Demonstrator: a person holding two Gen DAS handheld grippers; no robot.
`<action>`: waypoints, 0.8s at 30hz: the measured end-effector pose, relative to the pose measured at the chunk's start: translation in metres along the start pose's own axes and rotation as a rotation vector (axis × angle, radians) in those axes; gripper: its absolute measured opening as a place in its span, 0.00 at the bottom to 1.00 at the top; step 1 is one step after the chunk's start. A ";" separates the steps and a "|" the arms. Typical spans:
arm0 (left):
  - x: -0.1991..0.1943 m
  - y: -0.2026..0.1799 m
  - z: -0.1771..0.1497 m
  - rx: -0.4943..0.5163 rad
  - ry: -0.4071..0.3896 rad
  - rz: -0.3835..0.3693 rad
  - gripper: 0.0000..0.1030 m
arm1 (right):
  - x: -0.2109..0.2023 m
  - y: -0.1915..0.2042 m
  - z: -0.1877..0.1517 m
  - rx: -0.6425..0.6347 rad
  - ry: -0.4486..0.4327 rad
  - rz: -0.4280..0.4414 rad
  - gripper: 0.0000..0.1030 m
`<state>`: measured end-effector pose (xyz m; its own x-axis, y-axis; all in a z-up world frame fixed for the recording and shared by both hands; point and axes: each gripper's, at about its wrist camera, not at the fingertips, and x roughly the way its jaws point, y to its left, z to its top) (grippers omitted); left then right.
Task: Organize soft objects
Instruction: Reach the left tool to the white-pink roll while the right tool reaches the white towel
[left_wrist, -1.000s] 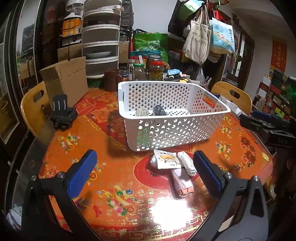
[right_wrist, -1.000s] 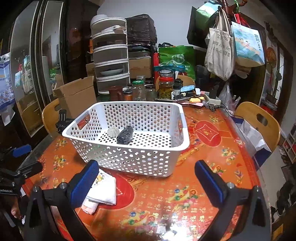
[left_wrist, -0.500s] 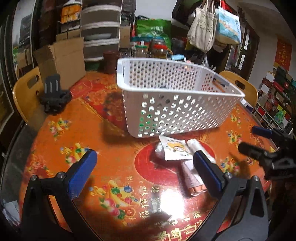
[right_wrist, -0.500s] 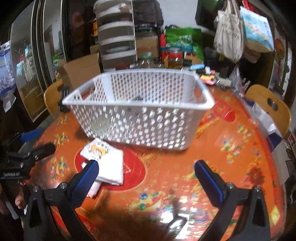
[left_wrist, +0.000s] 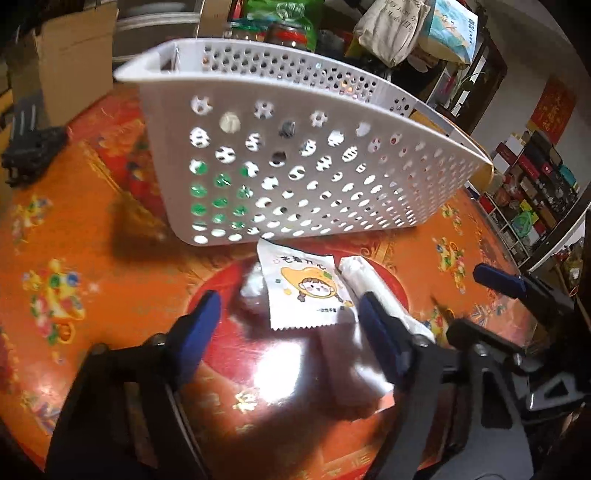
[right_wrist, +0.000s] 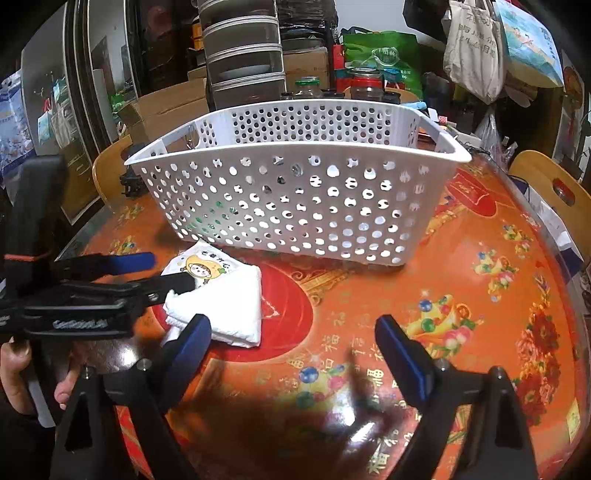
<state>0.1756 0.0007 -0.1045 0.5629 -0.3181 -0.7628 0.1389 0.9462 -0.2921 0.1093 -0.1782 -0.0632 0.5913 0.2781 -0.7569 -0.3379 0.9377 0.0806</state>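
A white perforated basket (left_wrist: 295, 155) stands on the red-orange table; it also shows in the right wrist view (right_wrist: 295, 192). In front of it lies a pile of folded white cloths (left_wrist: 373, 295) topped by a white packet with a cartoon print (left_wrist: 304, 288). My left gripper (left_wrist: 288, 325) is open, low over the table, its fingers on either side of the pile. In the right wrist view the left gripper (right_wrist: 162, 271) reaches over the pile (right_wrist: 225, 306). My right gripper (right_wrist: 295, 343) is open and empty, just right of the pile.
Small objects inside the basket show only through its holes. A black gripper mount (left_wrist: 29, 144) lies at the table's left. A cardboard box (right_wrist: 166, 107), jars (right_wrist: 365, 86), stacked drawers (right_wrist: 243, 55) and wooden chairs (right_wrist: 554, 188) ring the table.
Both grippers have dropped lower and moved forward towards the cloth pile. The left gripper's fingers now straddle the pile and stand closer together.
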 end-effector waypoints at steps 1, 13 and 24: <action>0.003 -0.001 0.000 -0.002 0.006 -0.002 0.57 | 0.000 0.000 0.000 0.000 0.001 0.001 0.87; -0.012 0.000 -0.002 -0.016 -0.024 -0.008 0.12 | 0.014 0.009 -0.007 -0.015 0.028 0.034 0.83; -0.032 0.032 -0.012 -0.045 -0.046 -0.014 0.06 | 0.035 0.031 -0.003 -0.052 0.052 0.083 0.75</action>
<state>0.1527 0.0410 -0.0961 0.5979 -0.3274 -0.7317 0.1109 0.9378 -0.3290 0.1173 -0.1406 -0.0887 0.5212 0.3421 -0.7819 -0.4223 0.8995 0.1121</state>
